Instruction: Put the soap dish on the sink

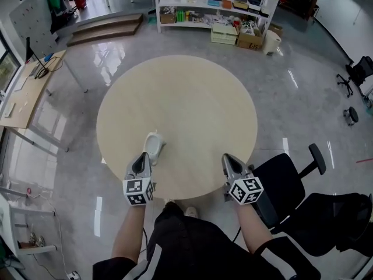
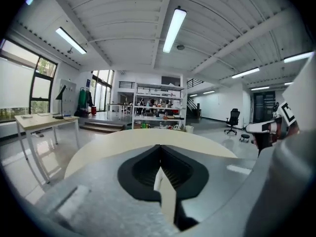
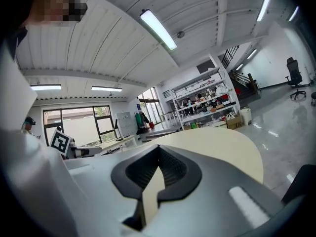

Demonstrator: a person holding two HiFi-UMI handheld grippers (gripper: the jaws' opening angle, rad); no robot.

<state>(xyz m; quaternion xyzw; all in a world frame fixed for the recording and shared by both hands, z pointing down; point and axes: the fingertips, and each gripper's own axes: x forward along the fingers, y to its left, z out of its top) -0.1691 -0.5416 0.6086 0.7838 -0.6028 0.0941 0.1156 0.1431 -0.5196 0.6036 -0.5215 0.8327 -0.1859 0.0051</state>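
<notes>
While the person holds both tools over the lower edge of the round table (image 1: 186, 92), the dish (image 1: 154, 144) lies on the tabletop at lower left of centre in the head view, pale and oval, its long side running up and down the frame; the left gripper (image 1: 142, 158) points up the frame with its tip just below the dish, and whether it touches the dish cannot be told from above; its own view shows the jaws pressed together with nothing caught in them, only tabletop beyond; the right gripper (image 1: 228, 158) sits at lower right of the table, well apart from the dish, jaws likewise pressed together and empty; a black chair (image 1: 285, 179) stands at the table's lower right; a shelf (image 1: 215, 4) fills the top of the frame, a desk (image 1: 26, 92) the left edge.
</notes>
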